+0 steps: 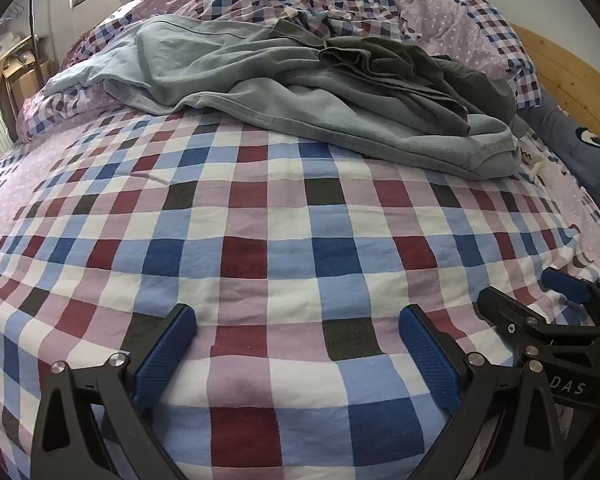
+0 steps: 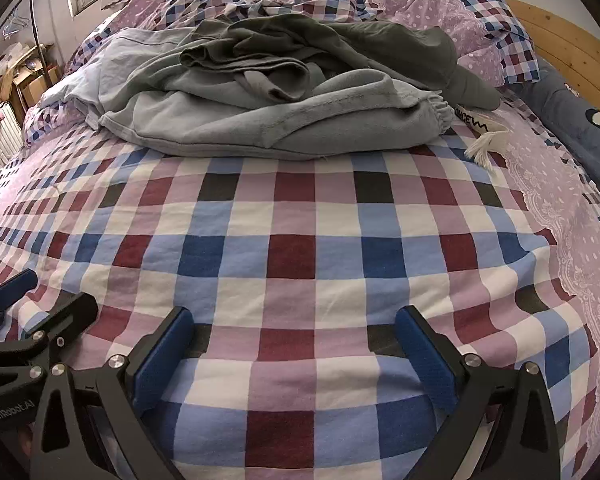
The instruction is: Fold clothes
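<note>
One bed, covered by a checked sheet in blue, maroon, lilac and white; wooden headboard at far right. One light grey-blue garment, crumpled in a heap on the far half of the bed, well apart from both tools. One dark grey garment, bunched on top of the light one, toward its right. Left tool, near edge, jaws spread wide, holding nothing. Right tool, just beside it on the right, likewise wide and holding nothing.
</note>
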`<state>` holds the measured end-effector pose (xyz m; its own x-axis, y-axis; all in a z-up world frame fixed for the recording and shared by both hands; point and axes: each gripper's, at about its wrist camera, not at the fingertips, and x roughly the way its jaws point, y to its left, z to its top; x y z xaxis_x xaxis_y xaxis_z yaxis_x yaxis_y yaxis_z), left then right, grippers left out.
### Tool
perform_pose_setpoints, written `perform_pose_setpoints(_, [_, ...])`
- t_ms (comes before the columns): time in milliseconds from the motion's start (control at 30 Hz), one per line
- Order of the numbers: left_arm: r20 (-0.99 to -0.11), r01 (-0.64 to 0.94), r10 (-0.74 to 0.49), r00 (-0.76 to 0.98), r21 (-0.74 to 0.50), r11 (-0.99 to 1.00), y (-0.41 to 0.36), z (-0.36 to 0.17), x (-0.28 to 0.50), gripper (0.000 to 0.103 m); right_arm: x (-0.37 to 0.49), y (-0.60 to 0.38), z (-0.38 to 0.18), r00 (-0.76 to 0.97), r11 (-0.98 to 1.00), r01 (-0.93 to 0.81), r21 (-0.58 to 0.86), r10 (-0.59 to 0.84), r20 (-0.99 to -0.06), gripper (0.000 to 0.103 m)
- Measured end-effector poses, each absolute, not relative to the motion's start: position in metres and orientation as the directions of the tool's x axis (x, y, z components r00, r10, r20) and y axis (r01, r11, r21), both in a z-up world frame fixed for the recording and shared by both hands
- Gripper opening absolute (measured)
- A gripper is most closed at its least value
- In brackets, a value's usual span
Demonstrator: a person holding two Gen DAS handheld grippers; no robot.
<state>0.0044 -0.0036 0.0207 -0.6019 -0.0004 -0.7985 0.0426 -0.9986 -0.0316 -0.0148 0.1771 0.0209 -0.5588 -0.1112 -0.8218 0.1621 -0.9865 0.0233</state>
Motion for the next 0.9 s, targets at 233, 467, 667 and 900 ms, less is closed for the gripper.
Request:
perform_pose_setpoints(233, [-0.798,0.04,0.003,-0.602,-0.034,-0.999,-0.0054,0.0204,0.0047,0.103,-0.0157,0.1782,0.0203,-0.559,-0.987,0.162,0.024,-0.112,-0.822,0.103])
perform_pose_setpoints(467, [-0.798,0.038,0.005,-0.602,-0.036,-0.999,-0.006,0.0204,0.0045,0.103,-0.0157,0.1784,0.0201,-0.559,-0.986,0.162,0.025,-0.112,-0.822,0.103])
perform_pose_setpoints(667, [-0.797,0.038,0.01,-0.604,-0.041,-0.998,-0.0069,0.0206,0.0033,0.103,-0.0157,0.1773,0.0202,-0.559,-0.987,0.161,0.025,-0.112,-0.822,0.103])
perform_pose_setpoints(900, [-0.792,0.056,0.004,-0.61,-0.048,-0.997,-0.0073,0.0224,0.0057,0.103,-0.0151,0.1778,0.0203,-0.559,-0.987,0.159,0.027,-0.112,-0.821,0.103])
